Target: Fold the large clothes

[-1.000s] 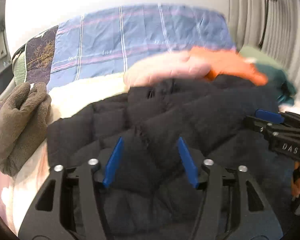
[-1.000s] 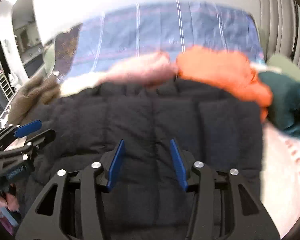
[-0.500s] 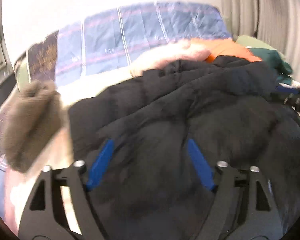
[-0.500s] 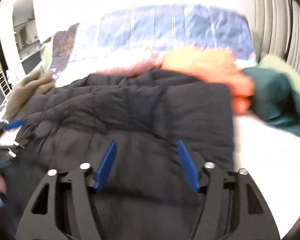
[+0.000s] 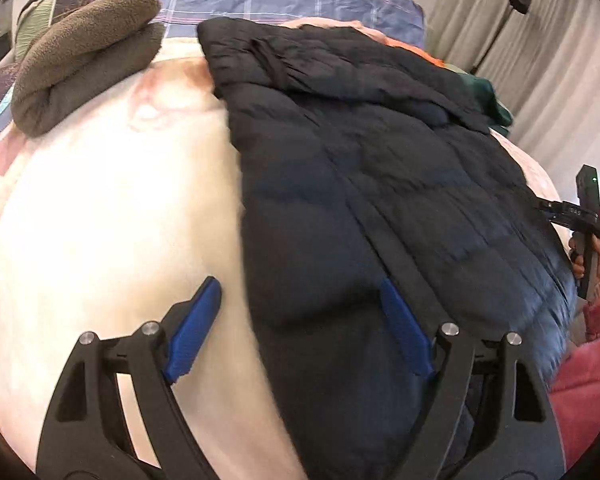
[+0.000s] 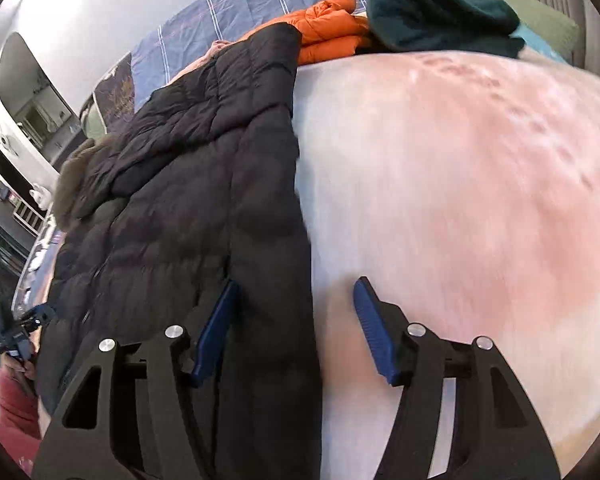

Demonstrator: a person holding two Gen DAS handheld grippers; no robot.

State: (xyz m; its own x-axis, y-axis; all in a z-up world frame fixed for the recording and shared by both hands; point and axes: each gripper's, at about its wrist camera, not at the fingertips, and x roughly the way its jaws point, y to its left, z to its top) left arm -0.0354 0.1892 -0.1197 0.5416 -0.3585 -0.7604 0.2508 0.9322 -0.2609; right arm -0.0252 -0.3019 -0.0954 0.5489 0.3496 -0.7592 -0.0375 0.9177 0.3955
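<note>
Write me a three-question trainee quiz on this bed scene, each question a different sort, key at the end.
1. True or false: the black puffer jacket is lying spread out on the pale blanket.
2. Which folded garment sits just past the jacket's far end in the right wrist view? A) orange jacket B) yellow raincoat C) white shirt
3. Fill in: the brown fleece lies to the ___ of the black jacket in the left wrist view.

Key: 1 true; 2 A; 3 left.
</note>
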